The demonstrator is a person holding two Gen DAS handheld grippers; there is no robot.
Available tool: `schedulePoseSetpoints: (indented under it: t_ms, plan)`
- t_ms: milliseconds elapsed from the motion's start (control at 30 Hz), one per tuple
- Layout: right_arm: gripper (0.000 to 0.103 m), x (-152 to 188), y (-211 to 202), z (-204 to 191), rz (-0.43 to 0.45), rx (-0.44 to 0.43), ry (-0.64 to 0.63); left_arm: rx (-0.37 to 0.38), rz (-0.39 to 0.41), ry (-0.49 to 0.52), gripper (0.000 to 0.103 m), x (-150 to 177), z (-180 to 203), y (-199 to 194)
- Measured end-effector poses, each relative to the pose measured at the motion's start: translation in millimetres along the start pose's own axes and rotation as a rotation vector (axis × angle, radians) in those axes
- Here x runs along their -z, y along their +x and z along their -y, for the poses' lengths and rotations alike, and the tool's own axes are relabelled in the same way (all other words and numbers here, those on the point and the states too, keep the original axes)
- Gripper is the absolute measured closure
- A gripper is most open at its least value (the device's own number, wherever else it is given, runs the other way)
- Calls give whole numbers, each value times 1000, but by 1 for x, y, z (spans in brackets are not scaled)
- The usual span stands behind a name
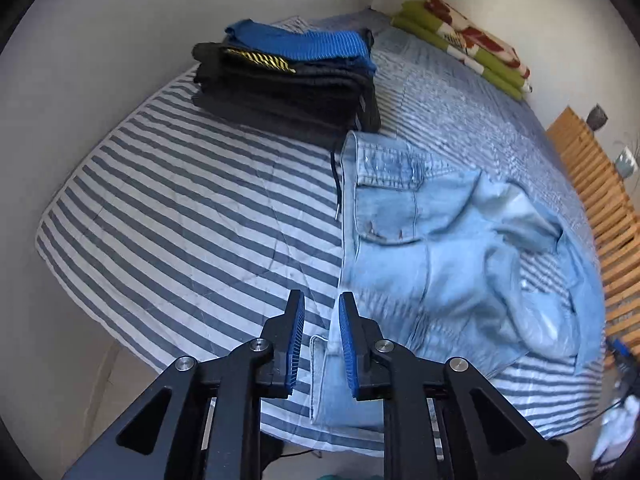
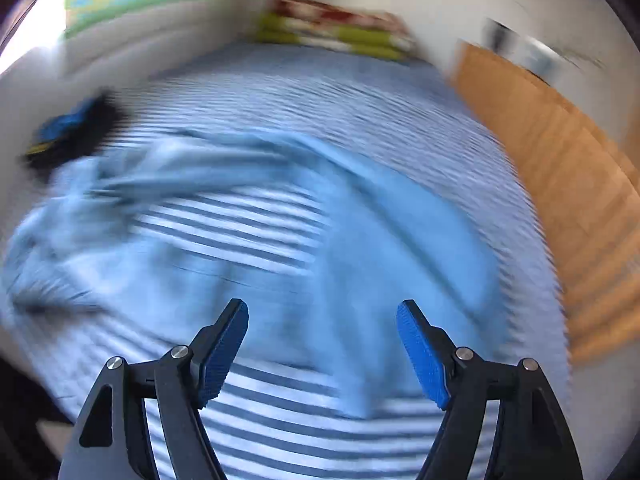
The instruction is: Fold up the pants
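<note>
Jeans (image 1: pixel 448 248) lie rumpled on the bed (image 1: pixel 180 208); left gripper (image 1: pixel 322 320) narrowly open, right gripper (image 2: pixel 322 332) wide, both empty, free to regrasp.

Faded soft denim pants (image 1: pixel 440 248); matt striped cotton bed (image 1: pixel 180 208) cover; ribbed blue rubbery pads (image 1: pixel 295 340); slatted bare wood frame (image 1: pixel 600 184).

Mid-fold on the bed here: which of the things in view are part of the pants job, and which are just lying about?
Part of the job:
- light blue jeans, lying rumpled on the striped bedspread
- left gripper, narrow gap, nothing pinched
- right gripper, open, empty

Just lying about:
- stack of folded dark clothes
- green floral blanket by the wall
- wooden slats
</note>
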State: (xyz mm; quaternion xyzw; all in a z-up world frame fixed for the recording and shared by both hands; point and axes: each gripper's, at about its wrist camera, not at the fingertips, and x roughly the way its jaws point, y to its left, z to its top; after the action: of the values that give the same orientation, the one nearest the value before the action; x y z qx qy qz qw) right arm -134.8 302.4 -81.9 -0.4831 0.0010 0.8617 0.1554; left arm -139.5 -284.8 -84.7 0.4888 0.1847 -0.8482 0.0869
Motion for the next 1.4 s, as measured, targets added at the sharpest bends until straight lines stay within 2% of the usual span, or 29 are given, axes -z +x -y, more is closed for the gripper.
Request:
schedulePoseSetpoints:
  t_ms: [33, 100, 167, 233, 267, 333, 367, 400, 433, 467, 500, 567, 667, 767, 867, 933, 967, 1000, 1033, 1067, 1100, 1133, 1167, 1267, 1400]
  plan:
    - [30, 4, 11, 10, -28, 21, 24, 5, 6, -5, 84, 0, 2, -4]
    - [30, 11, 28, 20, -76, 4, 57, 1, 4, 31, 84, -1, 17, -6]
    - [30, 15, 38, 14, -99, -40, 55, 10, 5, 74, 83, 0, 38, -5]
    - [30, 17, 48, -3, -110, -66, -4, 43, -4, 116, 83, 2, 63, -2]
    - [30, 17, 55, -13, -115, -47, -51, 52, -7, 141, 83, 3, 78, 0]
    - [30, 21, 73, -31, -147, 52, -152, 64, -14, 189, 83, 3, 103, 7]
    - [34, 23, 82, -33, -174, 73, -167, 72, -17, 215, 83, 3, 118, 11]
    - [41, 22, 89, -28, -204, 71, -165, 76, -18, 233, 83, 4, 131, 13]
    - [57, 21, 89, -20, -218, 31, -142, 83, -20, 257, 83, 5, 143, 14]
    - [80, 18, 86, -11, -222, 12, -117, 92, -24, 285, 83, 5, 154, 15]
    - [92, 14, 81, -1, -217, 39, -103, 94, -25, 303, 83, 6, 164, 18]
    - [97, 2, 67, 17, -180, 64, -98, 95, -33, 339, 83, 7, 183, 25]
    - [98, -35, 52, 39, -109, 123, -93, 109, -59, 363, 83, 8, 209, 42]
    - [98, -95, 44, 72, -4, 246, -42, 110, -84, 393, 83, 9, 233, 61]
    - [96, -145, 62, 109, 24, 307, 76, 114, -105, 420, 83, 12, 254, 81]
    - [93, -167, 82, 129, 9, 294, 149, 120, -122, 436, 83, 15, 266, 91]
    - [91, -170, 89, 134, -7, 283, 171, 121, -130, 451, 79, 17, 273, 96]
    - [90, -171, 94, 139, -13, 267, 199, 124, -137, 467, 75, 19, 279, 99]
    - [86, -168, 97, 143, -16, 248, 213, 129, -142, 486, 64, 21, 285, 103]
    - [76, -162, 98, 145, -20, 236, 221, 134, -145, 507, 50, 24, 289, 105]
    - [69, -157, 99, 149, -24, 230, 227, 131, -144, 527, 42, 26, 293, 107]
    - [54, -146, 98, 150, -29, 223, 239, 124, -135, 548, 34, 29, 298, 109]
    - [48, -133, 95, 153, -30, 212, 259, 123, -130, 564, 33, 32, 301, 111]
    - [47, -92, 90, 166, -61, 122, 346, 130, -155, 571, 33, 37, 304, 122]
    - [47, -42, 104, 177, -169, -11, 459, 132, -208, 512, 33, 40, 297, 140]
